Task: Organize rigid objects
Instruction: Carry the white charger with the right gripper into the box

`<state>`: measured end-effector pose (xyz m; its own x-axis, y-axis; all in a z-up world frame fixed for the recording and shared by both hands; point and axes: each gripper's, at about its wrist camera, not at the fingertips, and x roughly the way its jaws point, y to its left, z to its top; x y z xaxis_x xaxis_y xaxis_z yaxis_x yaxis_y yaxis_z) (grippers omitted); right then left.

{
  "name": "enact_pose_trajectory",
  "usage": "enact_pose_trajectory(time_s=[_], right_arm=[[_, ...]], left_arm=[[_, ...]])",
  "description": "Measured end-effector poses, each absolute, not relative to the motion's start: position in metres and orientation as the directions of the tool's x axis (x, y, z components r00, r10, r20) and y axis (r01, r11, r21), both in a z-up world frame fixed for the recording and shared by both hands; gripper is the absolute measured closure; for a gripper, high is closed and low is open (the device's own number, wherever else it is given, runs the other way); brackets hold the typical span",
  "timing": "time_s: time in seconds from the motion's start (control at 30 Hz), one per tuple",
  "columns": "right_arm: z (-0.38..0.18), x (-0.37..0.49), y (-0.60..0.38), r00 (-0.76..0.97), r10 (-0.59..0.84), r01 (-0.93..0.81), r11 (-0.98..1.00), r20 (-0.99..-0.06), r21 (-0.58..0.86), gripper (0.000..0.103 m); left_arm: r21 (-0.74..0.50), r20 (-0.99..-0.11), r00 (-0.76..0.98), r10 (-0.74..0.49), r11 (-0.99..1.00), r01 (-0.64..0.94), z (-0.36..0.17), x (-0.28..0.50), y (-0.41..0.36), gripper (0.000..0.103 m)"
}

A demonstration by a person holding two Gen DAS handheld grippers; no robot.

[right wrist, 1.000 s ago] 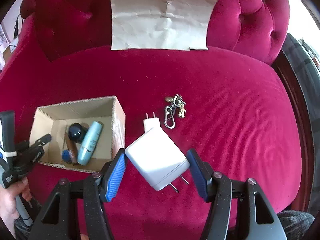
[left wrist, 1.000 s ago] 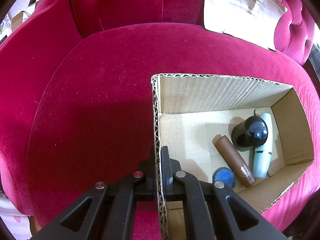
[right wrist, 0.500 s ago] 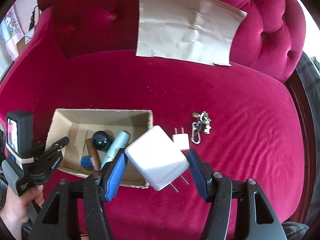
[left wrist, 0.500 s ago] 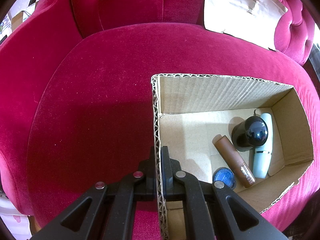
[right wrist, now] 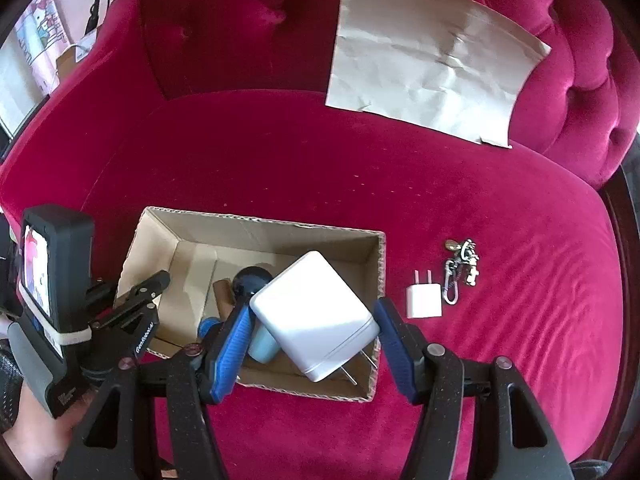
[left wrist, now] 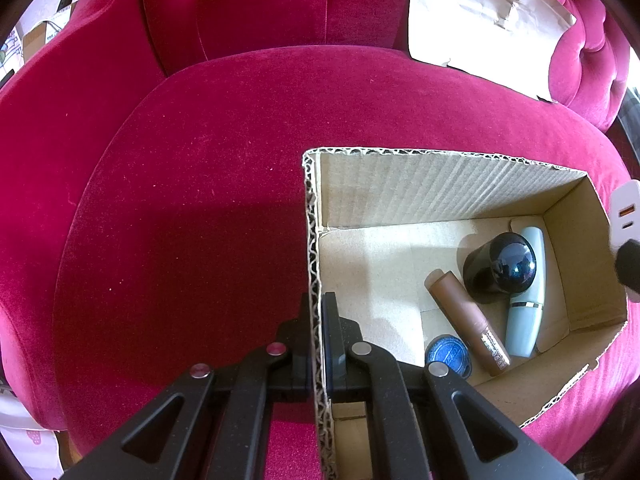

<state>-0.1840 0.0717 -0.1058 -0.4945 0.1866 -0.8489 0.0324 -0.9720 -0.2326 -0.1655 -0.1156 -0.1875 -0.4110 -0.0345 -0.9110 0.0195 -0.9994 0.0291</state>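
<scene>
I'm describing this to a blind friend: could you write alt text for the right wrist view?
A right gripper with blue pads holds a large white charger above an open cardboard box on a red velvet sofa. A small white plug adapter and a keychain lie right of the box.

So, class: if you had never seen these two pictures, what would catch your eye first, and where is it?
First, the big white charger, held corner to corner in the right gripper above the open cardboard box. Next, the bright crimson velvet sofa that fills both views. Then the left gripper, clamped on the box's near wall.
</scene>
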Motion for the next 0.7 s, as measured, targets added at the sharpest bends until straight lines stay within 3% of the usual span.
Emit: enact_pose_trajectory(time_s=[0.7], right_arm=[[-0.143,-0.201,0.052,-0.462,0.169,0.058,-0.974,-0.871,-0.220,0.038]], left_arm=[[0.030,-0.911,-0.411,-0.035,-0.999,0.019,-0.188,-0.167,-0.118,0.099]])
